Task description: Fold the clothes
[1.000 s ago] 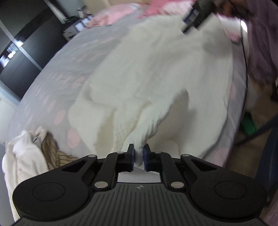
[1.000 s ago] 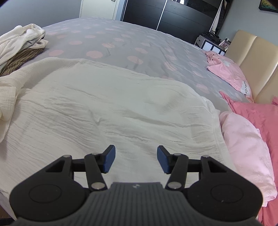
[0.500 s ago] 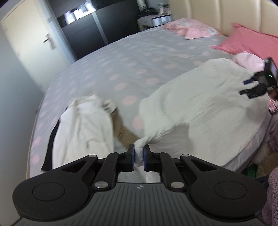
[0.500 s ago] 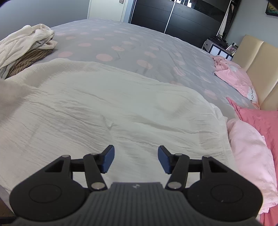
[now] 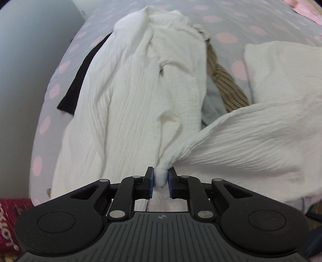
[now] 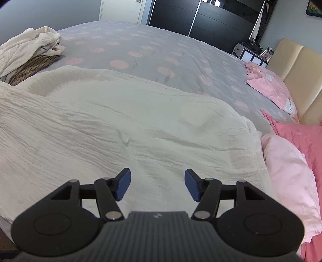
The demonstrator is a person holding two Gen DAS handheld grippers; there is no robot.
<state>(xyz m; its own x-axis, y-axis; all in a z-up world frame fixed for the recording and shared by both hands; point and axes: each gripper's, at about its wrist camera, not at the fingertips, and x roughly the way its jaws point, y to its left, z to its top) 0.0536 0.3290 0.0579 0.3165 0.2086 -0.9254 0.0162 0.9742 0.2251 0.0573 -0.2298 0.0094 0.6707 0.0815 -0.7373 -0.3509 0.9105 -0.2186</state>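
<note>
A large white crinkled garment point(image 6: 120, 125) lies spread on the grey bed with pink dots point(image 6: 161, 52). My left gripper point(image 5: 161, 180) is shut on a bunched corner of this white garment point(image 5: 251, 139), which stretches away to the right. My right gripper point(image 6: 157, 184) is open and empty, hovering just above the garment's near part. A pile of other clothes lies to the left: a white garment point(image 5: 140, 90), a brown striped one point(image 5: 227, 84) and a black one point(image 5: 78, 80). The pile also shows in the right wrist view point(image 6: 30, 54).
Pink pillows point(image 6: 287, 171) and a beige headboard point(image 6: 297, 66) lie at the right. A black wardrobe point(image 6: 201, 18) and a door stand beyond the bed. A red package point(image 5: 10, 221) sits at the lower left below the bed edge.
My left gripper has swung left with the held corner, from facing the spread garment to facing the clothes pile. The garment's left side has been pulled out flatter. My right gripper stays open, barely moved.
</note>
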